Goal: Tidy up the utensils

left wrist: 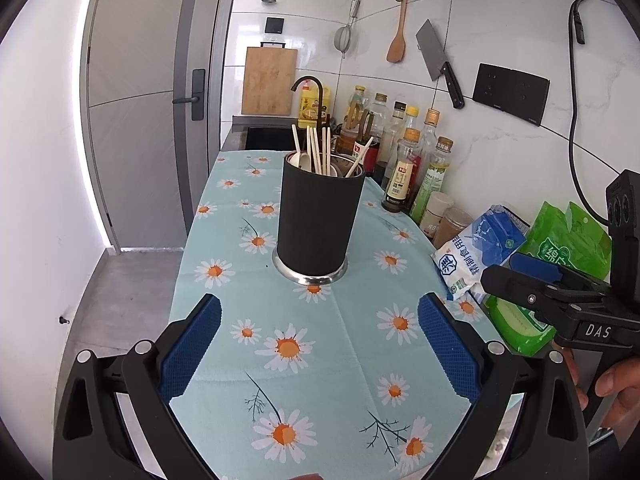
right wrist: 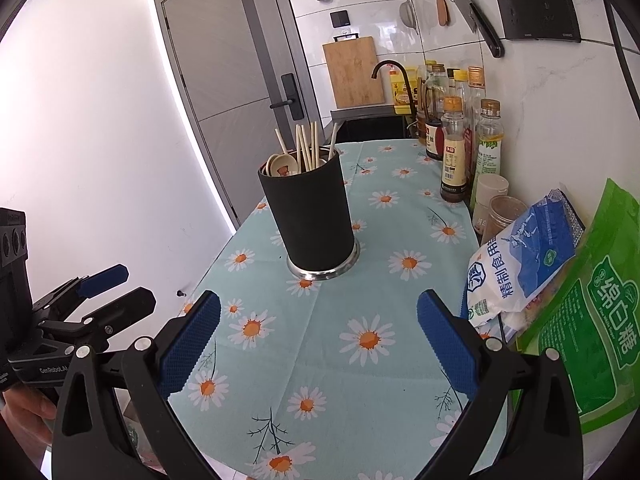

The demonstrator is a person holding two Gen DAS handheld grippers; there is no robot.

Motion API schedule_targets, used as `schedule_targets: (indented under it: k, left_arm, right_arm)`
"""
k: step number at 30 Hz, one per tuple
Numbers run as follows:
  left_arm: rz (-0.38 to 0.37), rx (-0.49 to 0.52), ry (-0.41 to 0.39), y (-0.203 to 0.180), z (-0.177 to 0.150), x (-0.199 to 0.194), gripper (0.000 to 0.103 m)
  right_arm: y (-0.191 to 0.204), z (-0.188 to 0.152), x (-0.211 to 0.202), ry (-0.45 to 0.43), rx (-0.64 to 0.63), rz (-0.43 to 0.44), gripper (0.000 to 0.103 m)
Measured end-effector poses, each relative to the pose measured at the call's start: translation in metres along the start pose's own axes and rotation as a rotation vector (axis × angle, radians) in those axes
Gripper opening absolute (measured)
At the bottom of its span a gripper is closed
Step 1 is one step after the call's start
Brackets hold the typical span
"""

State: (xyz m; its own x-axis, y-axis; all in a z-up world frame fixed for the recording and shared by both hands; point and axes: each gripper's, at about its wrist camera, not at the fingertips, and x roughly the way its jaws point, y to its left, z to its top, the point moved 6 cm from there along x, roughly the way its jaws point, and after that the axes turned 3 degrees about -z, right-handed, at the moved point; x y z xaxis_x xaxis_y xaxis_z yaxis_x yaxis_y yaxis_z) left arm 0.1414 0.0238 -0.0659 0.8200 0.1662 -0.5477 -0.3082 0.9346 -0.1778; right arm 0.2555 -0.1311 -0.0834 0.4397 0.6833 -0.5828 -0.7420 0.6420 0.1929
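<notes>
A black utensil holder (left wrist: 316,220) with a steel base stands upright on the daisy tablecloth (left wrist: 352,360); it also shows in the right wrist view (right wrist: 310,216). It holds several pale chopsticks (left wrist: 318,152) and spoons (right wrist: 280,166). My left gripper (left wrist: 320,312) is open and empty, short of the holder. My right gripper (right wrist: 318,312) is open and empty, also short of the holder. The right gripper shows at the right edge of the left wrist view (left wrist: 520,268). The left gripper shows at the left of the right wrist view (right wrist: 120,288).
Sauce and oil bottles (left wrist: 404,172) line the wall at right. A blue-white salt bag (right wrist: 516,264) and a green sugar bag (right wrist: 592,328) lie at the right edge. A sink with a tap (left wrist: 310,88), a cutting board (left wrist: 268,80) and a hanging cleaver (left wrist: 438,62) are behind.
</notes>
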Motion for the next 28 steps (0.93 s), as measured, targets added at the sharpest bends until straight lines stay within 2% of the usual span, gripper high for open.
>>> schedule_targets:
  k: [28]
  left_arm:
    - [-0.001,-0.003,0.014,-0.0027,0.0008,0.0088,0.096]
  right_arm:
    - [-0.0038,0.0004,0.0073,0.011,0.008,0.003,0.098]
